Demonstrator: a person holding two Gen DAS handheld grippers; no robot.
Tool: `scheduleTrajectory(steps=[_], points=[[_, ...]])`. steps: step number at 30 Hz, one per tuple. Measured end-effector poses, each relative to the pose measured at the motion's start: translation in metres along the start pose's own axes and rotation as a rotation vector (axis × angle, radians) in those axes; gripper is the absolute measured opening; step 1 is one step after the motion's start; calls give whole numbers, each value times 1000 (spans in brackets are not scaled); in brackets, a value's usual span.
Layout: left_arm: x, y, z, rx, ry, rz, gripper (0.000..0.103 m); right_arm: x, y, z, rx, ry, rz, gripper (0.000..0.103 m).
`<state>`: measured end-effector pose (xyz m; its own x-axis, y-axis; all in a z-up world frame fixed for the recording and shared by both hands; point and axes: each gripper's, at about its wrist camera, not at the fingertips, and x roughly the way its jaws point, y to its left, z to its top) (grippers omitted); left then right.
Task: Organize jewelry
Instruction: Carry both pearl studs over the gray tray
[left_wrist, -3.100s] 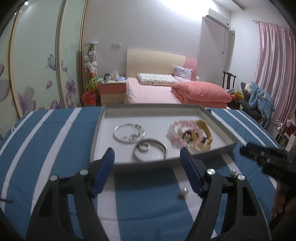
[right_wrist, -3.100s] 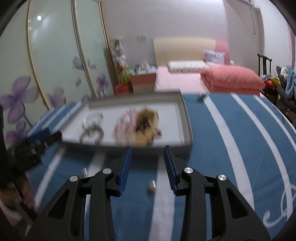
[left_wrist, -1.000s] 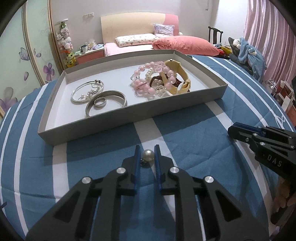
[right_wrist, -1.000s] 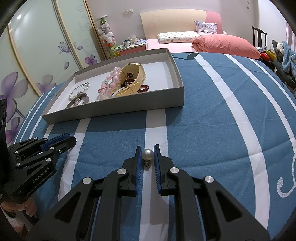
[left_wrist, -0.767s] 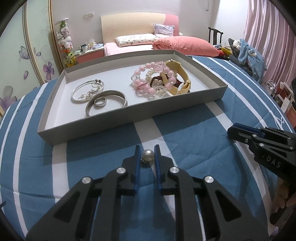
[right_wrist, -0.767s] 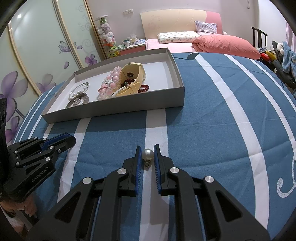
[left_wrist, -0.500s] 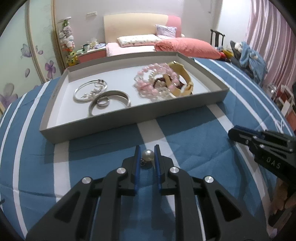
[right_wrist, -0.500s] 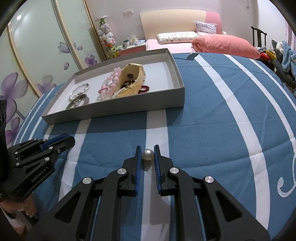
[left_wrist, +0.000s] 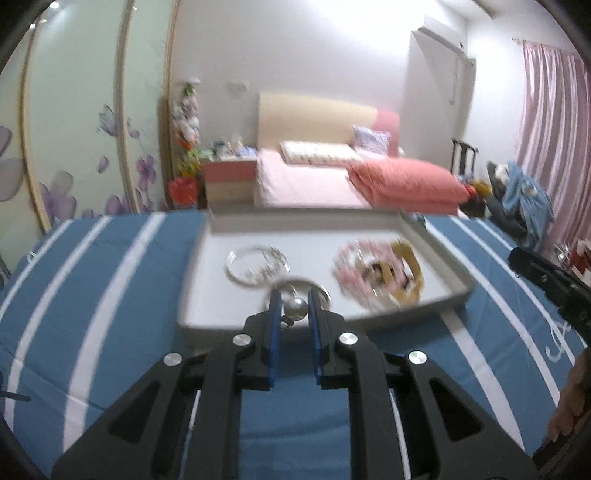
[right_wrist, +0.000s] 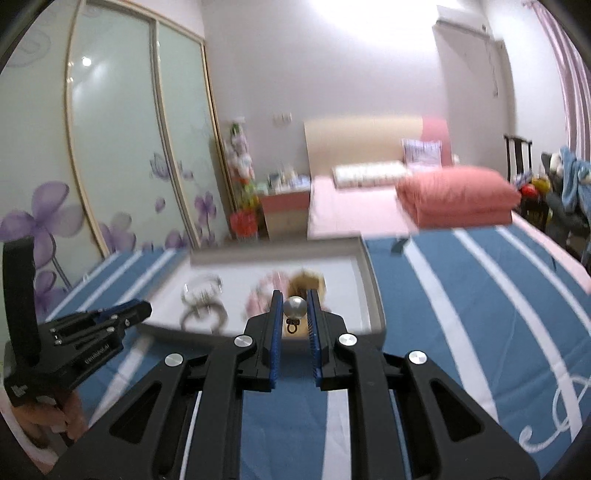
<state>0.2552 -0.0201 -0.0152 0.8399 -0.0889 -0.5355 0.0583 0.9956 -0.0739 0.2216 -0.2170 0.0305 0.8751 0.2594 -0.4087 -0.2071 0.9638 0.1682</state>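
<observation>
My left gripper (left_wrist: 294, 302) is shut on a pearl earring (left_wrist: 295, 307), held above the blue striped cloth in front of the grey tray (left_wrist: 207, 266). My right gripper (right_wrist: 294, 304) is likewise shut on a second pearl earring (right_wrist: 294, 307), its small clasp hanging below the bead. The tray (right_wrist: 371, 288) holds a thin silver bangle (left_wrist: 256, 264), a wider silver bangle (right_wrist: 203, 314) and a pile of pink bead bracelets (left_wrist: 354, 258) with a yellow band (left_wrist: 408, 273). Each gripper shows at the side of the other's view: the right gripper (left_wrist: 546, 280), the left gripper (right_wrist: 96, 325).
The blue and white striped cloth (right_wrist: 480, 295) spreads around the tray. Beyond it stand a pink bed (left_wrist: 314, 181), a bedside cabinet (left_wrist: 227, 181), flowered wardrobe doors (right_wrist: 110, 147) and pink curtains (left_wrist: 554, 129). A hand (right_wrist: 44, 432) holds the left gripper's handle.
Both grippers have risen off the cloth with their pearl earrings and tipped up toward level. The tray now sits lower and smaller in both views, which are blurred.
</observation>
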Motion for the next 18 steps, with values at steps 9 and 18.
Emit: scheduleTrajectory(steps=[9,18], points=[[-4,6,17,1,-78,50,15,9,14,23,-25,-110,8,14],[11,4,26,-1,-83,40,15,34,24,28,-60,-103,26,14]])
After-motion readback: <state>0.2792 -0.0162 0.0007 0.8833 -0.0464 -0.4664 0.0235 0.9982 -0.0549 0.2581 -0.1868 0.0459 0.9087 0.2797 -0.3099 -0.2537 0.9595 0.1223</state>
